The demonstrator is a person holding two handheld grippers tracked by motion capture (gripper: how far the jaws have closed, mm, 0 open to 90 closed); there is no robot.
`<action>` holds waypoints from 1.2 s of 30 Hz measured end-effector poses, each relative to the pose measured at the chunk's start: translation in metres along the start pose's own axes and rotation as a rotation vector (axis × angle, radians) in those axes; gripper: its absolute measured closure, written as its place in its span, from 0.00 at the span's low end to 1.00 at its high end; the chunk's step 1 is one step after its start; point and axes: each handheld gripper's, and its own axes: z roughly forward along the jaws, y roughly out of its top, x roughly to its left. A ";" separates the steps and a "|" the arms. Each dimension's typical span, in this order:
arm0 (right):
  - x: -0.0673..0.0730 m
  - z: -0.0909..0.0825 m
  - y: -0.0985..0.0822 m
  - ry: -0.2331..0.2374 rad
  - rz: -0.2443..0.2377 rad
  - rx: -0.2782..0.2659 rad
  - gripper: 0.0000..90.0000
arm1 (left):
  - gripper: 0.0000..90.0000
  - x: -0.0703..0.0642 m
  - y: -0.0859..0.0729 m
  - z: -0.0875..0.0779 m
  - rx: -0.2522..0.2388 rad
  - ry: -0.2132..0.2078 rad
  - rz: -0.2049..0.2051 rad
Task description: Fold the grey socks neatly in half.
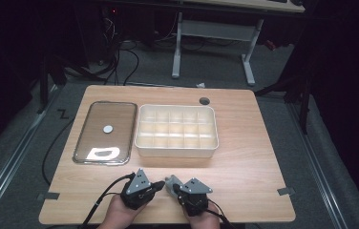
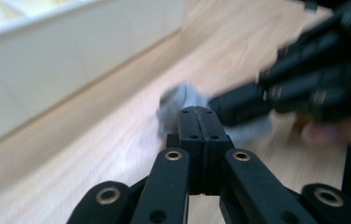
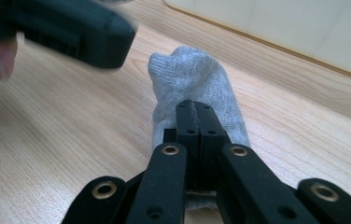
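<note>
sock (image 3: 193, 79) in right tongs (image 3: 196, 108) | left tongs (image 2: 197, 112) closed empty | organizer box (image 1: 176, 151) behind

Grey knitted sock (image 3: 194, 88): soft, crumpled into a short bunched lump, lying flat on the wooden table (image 1: 244, 157). Position: near the table's front edge, just in front of the white compartment box (image 1: 176, 131), well apart from it.

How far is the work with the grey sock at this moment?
Done: the lid lies beside the open divided box, whose compartments look empty. In hand: the right gripper is shut on the grey sock near the table's front edge; the left gripper is shut beside it. Left: probably putting the sock into a compartment.
</note>
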 end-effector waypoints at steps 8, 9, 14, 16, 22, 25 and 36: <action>-0.001 0.000 -0.002 0.007 -0.011 -0.015 1.00 | 0.96 -0.007 0.028 0.023 -0.017 -0.006 -0.064; -0.001 0.000 -0.003 0.009 -0.009 -0.015 1.00 | 0.96 -0.007 0.029 0.025 -0.015 -0.007 -0.071; -0.001 0.000 -0.003 0.011 -0.008 -0.021 1.00 | 0.96 -0.004 0.020 0.035 0.020 0.001 -0.103; -0.001 0.000 -0.003 0.013 -0.011 -0.020 1.00 | 0.96 -0.001 0.015 0.035 0.025 0.008 -0.109; -0.001 0.000 -0.003 0.014 -0.015 -0.021 1.00 | 0.97 0.010 -0.002 0.036 0.069 0.030 -0.108; 0.000 0.000 -0.004 0.010 -0.022 -0.029 1.00 | 0.98 0.011 -0.007 0.036 0.061 0.028 -0.100; 0.004 -0.021 -0.010 0.032 -0.020 -0.022 0.95 | 0.99 0.011 -0.014 0.037 0.026 0.035 -0.068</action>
